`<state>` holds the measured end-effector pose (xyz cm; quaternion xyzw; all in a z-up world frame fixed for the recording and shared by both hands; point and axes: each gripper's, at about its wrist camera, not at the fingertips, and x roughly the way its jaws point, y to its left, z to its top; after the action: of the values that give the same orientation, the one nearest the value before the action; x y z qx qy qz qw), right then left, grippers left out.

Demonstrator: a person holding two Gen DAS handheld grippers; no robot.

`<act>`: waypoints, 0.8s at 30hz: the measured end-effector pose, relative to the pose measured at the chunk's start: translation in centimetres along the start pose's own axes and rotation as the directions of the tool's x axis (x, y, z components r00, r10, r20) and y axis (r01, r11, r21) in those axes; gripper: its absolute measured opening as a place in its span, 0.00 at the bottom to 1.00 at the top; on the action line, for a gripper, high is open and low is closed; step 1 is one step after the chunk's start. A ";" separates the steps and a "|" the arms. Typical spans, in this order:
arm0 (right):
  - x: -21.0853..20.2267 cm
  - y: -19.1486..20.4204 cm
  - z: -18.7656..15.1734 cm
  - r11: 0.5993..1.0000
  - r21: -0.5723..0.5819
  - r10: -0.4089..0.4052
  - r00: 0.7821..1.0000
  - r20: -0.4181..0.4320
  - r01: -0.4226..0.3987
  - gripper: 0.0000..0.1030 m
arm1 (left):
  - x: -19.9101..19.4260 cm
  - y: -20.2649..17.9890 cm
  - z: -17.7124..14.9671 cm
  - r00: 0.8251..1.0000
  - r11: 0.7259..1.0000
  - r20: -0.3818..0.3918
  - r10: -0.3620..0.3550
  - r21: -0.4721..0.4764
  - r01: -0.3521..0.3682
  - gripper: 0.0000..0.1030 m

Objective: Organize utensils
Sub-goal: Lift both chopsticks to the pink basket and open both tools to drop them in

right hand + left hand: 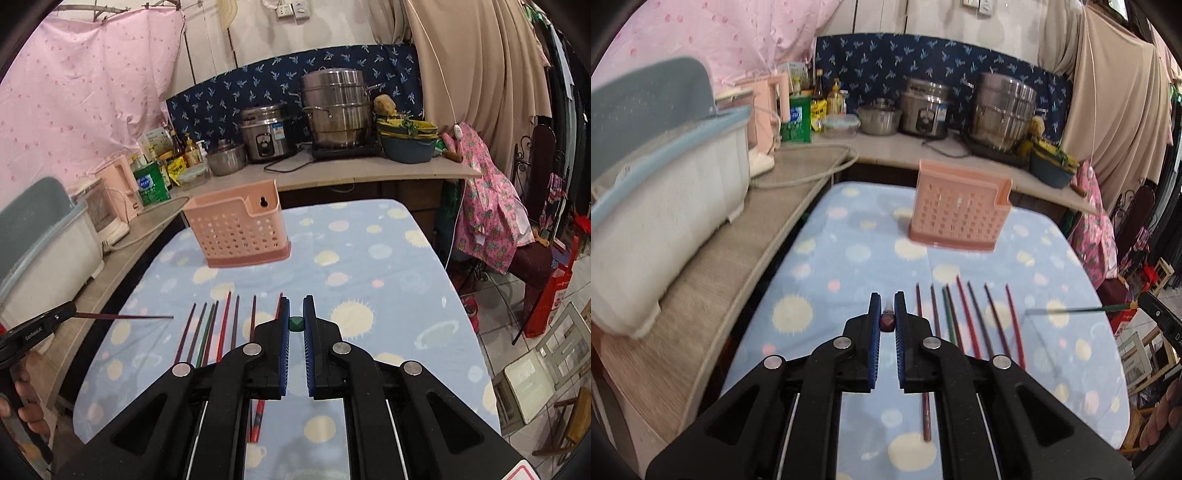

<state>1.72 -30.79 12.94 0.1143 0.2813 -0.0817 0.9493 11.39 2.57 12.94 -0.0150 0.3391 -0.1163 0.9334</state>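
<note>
My left gripper (pixel 887 299) is shut on the end of a dark red chopstick (pixel 888 320), held above the table. In the right wrist view that chopstick (pixel 125 316) sticks out level from the left gripper (pixel 70 309). My right gripper (pixel 296 301) is shut on the end of a green chopstick (pixel 296 324), also off the table. From the left wrist it shows as a thin green chopstick (pixel 1071 311) reaching in from the right gripper (pixel 1145 301). Several red, maroon and green chopsticks (pixel 971 317) (pixel 210 332) lie side by side on the spotted blue tablecloth (pixel 849 258). A pink perforated utensil holder (pixel 960 214) (pixel 236 232) stands upright farther back.
A white dish bin with a grey lid (pixel 665 206) sits on the wooden counter to the left. Behind the table, a counter holds a rice cooker (pixel 266 136), steel pots (pixel 336 110), bottles and a blue bowl. Chairs (pixel 535 365) and hanging clothes stand to the right of the table.
</note>
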 end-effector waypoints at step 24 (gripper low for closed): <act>5.5 4.4 21.2 0.993 -0.020 0.115 0.956 0.270 -0.114 0.07 | 2.1 -5.0 23.2 0.951 0.998 0.306 -0.031 -0.042 0.046 0.07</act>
<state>18.18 -32.66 27.96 0.1159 0.1422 -0.0406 0.9822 26.73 -3.93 30.02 -0.0621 0.1931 -0.1226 0.9715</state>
